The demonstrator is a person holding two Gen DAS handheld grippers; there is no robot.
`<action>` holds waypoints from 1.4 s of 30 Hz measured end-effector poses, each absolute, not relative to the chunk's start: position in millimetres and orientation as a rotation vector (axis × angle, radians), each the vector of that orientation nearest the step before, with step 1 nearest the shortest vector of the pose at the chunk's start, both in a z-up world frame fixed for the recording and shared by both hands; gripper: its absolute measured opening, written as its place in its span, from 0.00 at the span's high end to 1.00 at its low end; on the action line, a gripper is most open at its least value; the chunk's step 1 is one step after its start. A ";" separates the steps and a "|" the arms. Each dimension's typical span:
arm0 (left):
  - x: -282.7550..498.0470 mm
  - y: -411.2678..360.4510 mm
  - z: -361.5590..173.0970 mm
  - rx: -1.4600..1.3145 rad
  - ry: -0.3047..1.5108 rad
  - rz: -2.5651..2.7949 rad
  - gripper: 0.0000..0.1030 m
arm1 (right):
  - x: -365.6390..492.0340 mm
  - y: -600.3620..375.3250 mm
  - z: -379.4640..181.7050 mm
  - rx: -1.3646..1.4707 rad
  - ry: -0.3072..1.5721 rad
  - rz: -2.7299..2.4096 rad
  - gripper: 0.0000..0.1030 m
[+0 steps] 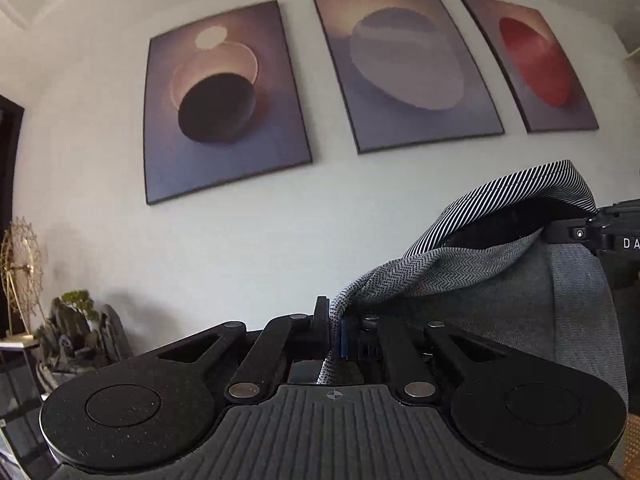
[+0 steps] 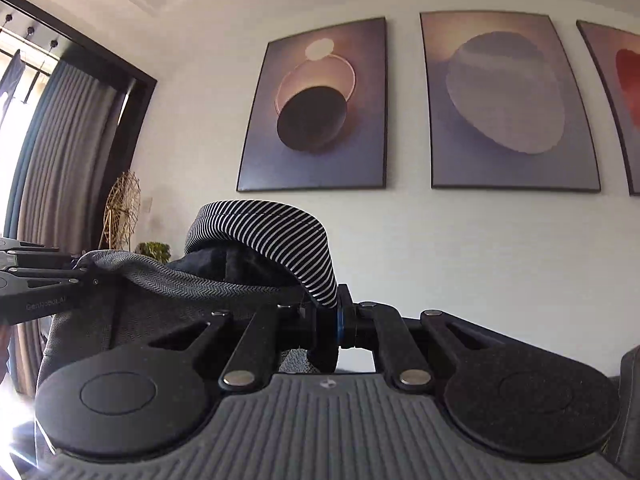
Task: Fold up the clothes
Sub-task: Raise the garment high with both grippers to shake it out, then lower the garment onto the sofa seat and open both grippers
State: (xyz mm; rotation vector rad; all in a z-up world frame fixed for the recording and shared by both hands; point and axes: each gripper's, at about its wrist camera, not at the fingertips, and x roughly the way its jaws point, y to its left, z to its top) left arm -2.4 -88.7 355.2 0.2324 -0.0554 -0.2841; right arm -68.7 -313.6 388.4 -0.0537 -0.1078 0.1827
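Both grippers, left (image 1: pixel 335 330) and right (image 2: pixel 334 320), are clamped tight on opposite corners of a grey herringbone garment (image 1: pixel 500 280) with a striped waistband (image 2: pixel 280 236), holding it aloft before wall pictures (image 1: pixel 224 100), apparently to spread it for folding.

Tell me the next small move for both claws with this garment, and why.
Probably lower both claws together, keeping them apart, to lay the garment flat. The left claw is shut on its grey edge and the right claw on its striped band. The cloth sags slack between them, held up facing the wall. No folding surface shows in either view, so check below first.
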 end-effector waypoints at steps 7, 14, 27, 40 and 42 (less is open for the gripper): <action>150.1 -128.0 244.2 0.247 0.171 -0.263 0.99 | 67.7 -332.7 285.3 -0.043 0.121 0.120 0.91; 324.4 -170.7 44.6 0.327 0.533 -0.150 0.71 | 245.8 -360.3 91.6 0.050 0.476 0.067 0.74; 174.3 -99.1 -50.1 0.378 0.744 -0.359 0.45 | 120.1 -373.5 -60.9 0.307 0.761 0.211 0.39; -0.8 -110.7 -88.9 0.287 0.797 -0.528 0.35 | -57.8 -328.6 -87.2 0.513 0.793 0.260 0.39; 7.0 -109.8 -91.5 0.224 0.820 -0.511 0.35 | -59.9 -327.5 -89.2 0.521 0.794 0.248 0.39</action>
